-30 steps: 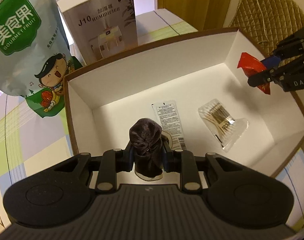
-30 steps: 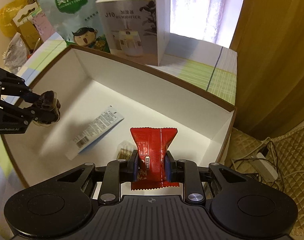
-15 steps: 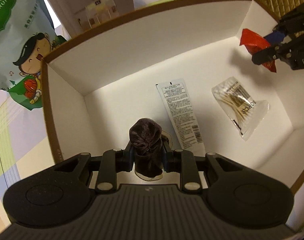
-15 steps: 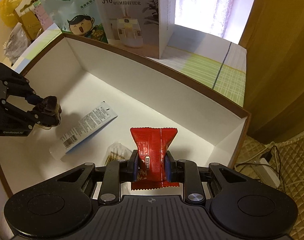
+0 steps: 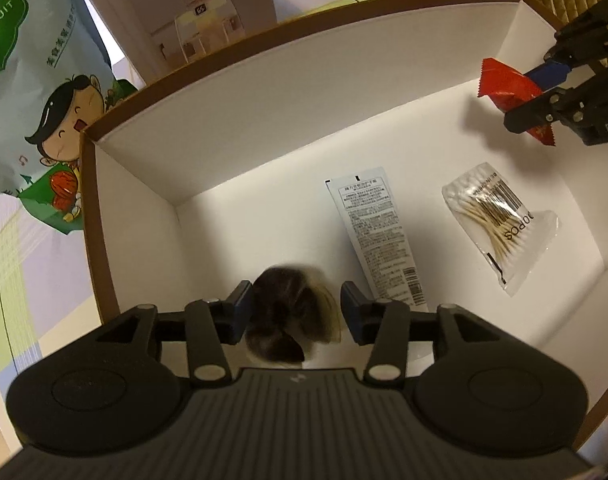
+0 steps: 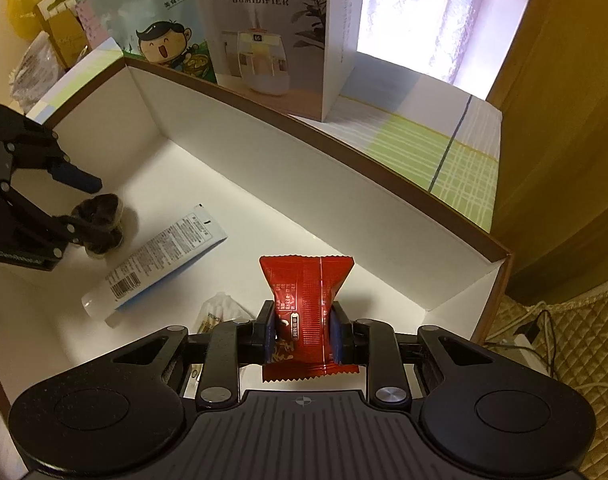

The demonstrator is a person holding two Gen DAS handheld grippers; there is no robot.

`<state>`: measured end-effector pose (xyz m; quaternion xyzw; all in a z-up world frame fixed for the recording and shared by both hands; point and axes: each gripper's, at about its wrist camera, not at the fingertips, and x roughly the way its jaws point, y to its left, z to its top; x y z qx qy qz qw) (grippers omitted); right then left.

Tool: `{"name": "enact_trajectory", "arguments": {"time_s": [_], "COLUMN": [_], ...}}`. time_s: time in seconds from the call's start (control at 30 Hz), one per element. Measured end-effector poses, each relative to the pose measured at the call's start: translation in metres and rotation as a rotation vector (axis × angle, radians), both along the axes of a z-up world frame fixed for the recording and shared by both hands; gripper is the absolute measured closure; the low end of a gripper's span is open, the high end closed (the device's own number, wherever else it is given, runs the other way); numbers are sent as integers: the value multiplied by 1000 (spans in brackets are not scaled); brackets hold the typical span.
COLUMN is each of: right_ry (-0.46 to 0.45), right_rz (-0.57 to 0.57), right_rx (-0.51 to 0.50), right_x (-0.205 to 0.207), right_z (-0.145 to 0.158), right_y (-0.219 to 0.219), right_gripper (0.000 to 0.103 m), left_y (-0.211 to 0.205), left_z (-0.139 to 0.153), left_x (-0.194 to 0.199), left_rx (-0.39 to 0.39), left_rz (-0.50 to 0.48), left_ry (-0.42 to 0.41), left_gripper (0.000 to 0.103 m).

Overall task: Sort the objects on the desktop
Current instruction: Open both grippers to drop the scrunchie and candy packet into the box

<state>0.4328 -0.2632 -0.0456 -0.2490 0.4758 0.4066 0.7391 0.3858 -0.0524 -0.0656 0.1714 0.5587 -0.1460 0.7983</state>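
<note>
Left claw [image 5: 296, 310]: I see its jaws spread apart, the dark hair scrunchie [image 5: 290, 316] loose between them at 6 o'clock in the left wrist view, blurred, so I judge it just let go and dropping or settling on the box floor
Right claw [image 6: 305, 326]: clenched on the red snack packet [image 6: 307, 312], held above the white box [image 6: 383, 200] near its 3 o'clock end
Already in the box: the white tube [image 5: 377, 240] lies flat at centre; the cotton swab bag [image 5: 499, 220] sits at 3 o'clock of it, apart from it
Risk, left: if I pull the claw out at an angle a finger could snag the scrunchie and drag it back out
Risk, right: releasing from this height, the light packet could flutter onto the swab bag or catch the box wall
Risk, both: the claws share one box; crossing paths could knock the tube
Hard to make out: the scrunchie is motion-blurred, so I cannot tell whether it touches the floor; the swab bag is mostly hidden behind the right claw in its own view
Outside the box: humidifier carton [image 6: 272, 32] and fruit snack bag [image 5: 28, 92] stand on the counter [image 6: 443, 140] at 12 o'clock, both cut off by the frame
</note>
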Motion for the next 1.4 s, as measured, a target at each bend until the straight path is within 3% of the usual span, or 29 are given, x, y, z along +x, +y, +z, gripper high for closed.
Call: {"name": "enact_trajectory", "arguments": {"time_s": [0.33,0.4,0.43,0.47,0.5,0.6,1.4], "right_ry": [-27,-27,-31,-39,-56,-91,-33], "right_rz": [16,30,44,53,58,65,48], "right_rx": [-40,-25,1,22,29,4,10], "right_x": [4,2,0,-3,-6,-8,-41], "right_z": [-7,-6,-4,-3,-1,-1,23], "right_y": [6,6,6,7,8,13,-12], "right_gripper": [74,56,37,26,24,24,24], "left_y": [2,2,2,2,1,1,-1], "left_z": [10,11,11,12,12,12,33], "left_x": [1,2,1,1,0,-1,-23], "left_rx": [-20,-26,-30,-32,-32,-30,-37], "left_rz": [5,6,6,4,3,0,43], "left_ry": [-21,-21,-20,-21,-21,-23,-39], "left_gripper": [60,60,60,60,60,59,45]}}
